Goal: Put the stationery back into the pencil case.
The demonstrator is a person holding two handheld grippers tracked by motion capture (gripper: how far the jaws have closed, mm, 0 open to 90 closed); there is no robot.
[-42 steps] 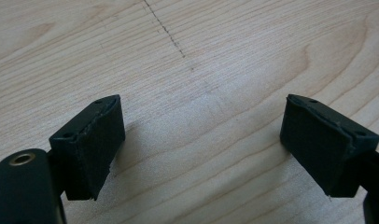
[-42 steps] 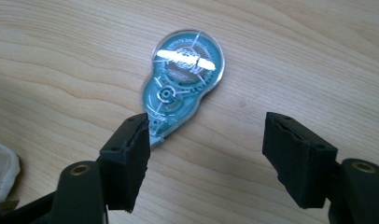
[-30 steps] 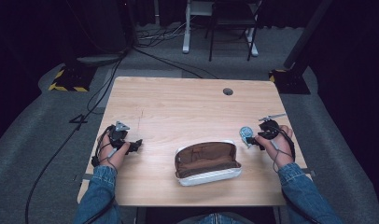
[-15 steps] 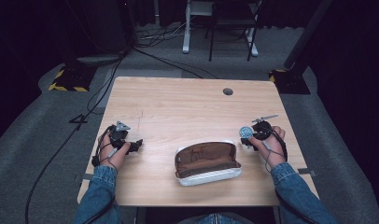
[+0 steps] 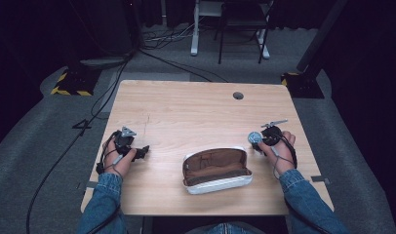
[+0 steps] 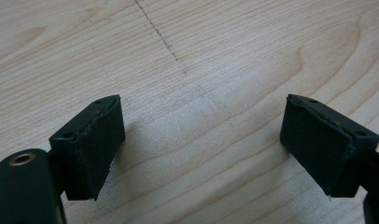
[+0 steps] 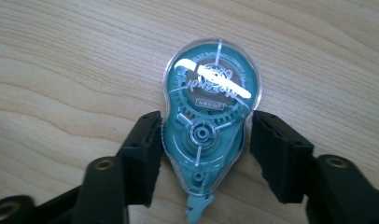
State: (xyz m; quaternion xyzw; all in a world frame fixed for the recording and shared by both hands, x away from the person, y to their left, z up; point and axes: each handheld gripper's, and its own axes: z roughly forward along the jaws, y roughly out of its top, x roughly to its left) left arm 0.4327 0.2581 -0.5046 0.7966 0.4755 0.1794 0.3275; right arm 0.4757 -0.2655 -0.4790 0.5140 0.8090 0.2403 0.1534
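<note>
A teal correction tape dispenser (image 7: pixel 211 93) in a clear shell lies flat on the wooden table (image 5: pixel 196 112), right of the pencil case. My right gripper (image 7: pixel 204 149) has its two black jaws pressed against the dispenser's sides. From above, the dispenser (image 5: pixel 254 136) sits at the tip of the right gripper (image 5: pixel 258 140), held in a hand. My left gripper (image 6: pixel 201 149) stands wide open over bare wood with nothing between its jaws. In the high view the left gripper (image 5: pixel 143 151) rests at the table's left side.
An open pencil case (image 5: pixel 216 169), white outside and brown inside, lies near the front edge between the hands. A small round hole (image 5: pixel 238 95) sits at the table's far right. Cables, a chair and a stand are on the floor beyond.
The right hand slid left toward the dispenser, and its jaws now grip it. The left hand has stayed put.
</note>
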